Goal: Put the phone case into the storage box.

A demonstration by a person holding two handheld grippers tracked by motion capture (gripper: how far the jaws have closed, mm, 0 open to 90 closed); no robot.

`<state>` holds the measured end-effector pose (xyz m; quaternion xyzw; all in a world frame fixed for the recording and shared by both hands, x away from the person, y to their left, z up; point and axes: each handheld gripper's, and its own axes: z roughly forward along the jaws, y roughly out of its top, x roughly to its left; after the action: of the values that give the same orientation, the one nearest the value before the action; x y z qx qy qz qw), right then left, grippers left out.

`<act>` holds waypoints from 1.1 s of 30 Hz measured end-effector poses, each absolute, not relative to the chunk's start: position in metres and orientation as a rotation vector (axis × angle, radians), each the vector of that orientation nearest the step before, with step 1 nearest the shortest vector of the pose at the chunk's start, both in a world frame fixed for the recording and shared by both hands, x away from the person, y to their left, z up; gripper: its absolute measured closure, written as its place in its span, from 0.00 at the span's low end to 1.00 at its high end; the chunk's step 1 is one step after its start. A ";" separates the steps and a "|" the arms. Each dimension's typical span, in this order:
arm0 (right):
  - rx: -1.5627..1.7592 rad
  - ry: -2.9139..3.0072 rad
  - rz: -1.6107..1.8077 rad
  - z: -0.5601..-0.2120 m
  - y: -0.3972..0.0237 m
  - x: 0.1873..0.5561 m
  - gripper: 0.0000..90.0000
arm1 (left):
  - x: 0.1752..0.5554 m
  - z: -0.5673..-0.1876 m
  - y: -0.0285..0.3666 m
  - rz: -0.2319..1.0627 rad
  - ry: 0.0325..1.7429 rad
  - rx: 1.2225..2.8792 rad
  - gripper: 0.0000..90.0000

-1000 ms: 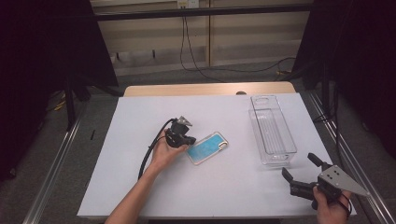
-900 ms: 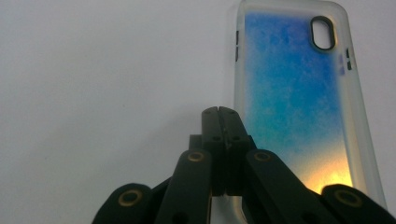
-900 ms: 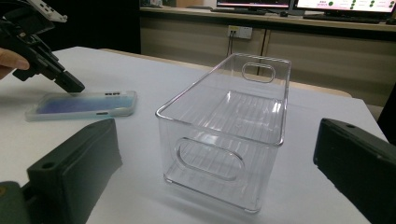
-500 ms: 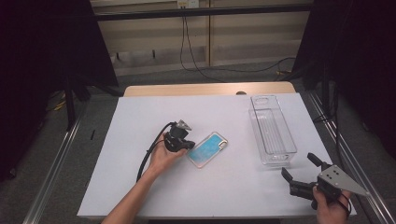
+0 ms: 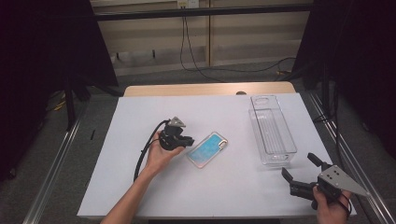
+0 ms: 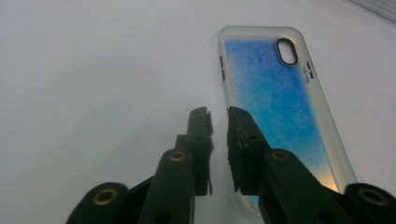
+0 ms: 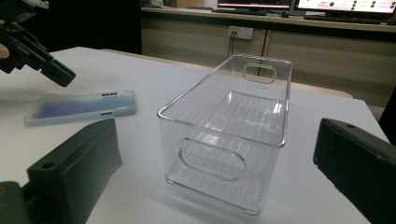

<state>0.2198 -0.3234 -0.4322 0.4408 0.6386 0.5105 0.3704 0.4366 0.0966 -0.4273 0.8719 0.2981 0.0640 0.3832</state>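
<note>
A clear phone case with a blue back (image 5: 208,149) lies flat on the white table (image 5: 140,186), near its middle. My left gripper (image 5: 188,141) hovers at the case's left end, held from below by a hand. In the left gripper view its jaws stand shut with a thin slit between them, nothing in it, and the gripper (image 6: 218,114) sits over the near left edge of the case (image 6: 275,88). My right gripper (image 5: 301,167) is wide open at the table's front right corner. It (image 7: 215,135) faces the short end of an empty clear bin (image 7: 196,86).
The clear bin (image 5: 280,161) stands lengthwise at the right side of the table, with cut-out handles in both short ends. The left gripper's black cable (image 5: 142,156) trails toward the front. Metal rails (image 5: 51,172) run along both sides of the table.
My left gripper has shifted very slightly beside the case. The right gripper, the case and the bin stay where they were.
</note>
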 end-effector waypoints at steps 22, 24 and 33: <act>1.130 1.634 1.312 -0.432 -0.324 0.219 0.00 | 0.430 -0.407 0.113 0.213 0.775 2.098 0.11; 1.131 1.635 1.311 -0.432 -0.324 0.219 0.00 | 0.427 -0.405 0.111 0.206 0.771 2.098 0.08; 1.131 1.635 1.313 -0.432 -0.324 0.219 0.00 | 0.419 -0.404 0.097 0.192 0.710 2.154 0.05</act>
<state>0.2188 -0.3239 -0.4320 0.4408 0.6376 0.5117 0.3706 0.4189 0.0975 -0.4036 0.8591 0.2831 0.0766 0.4194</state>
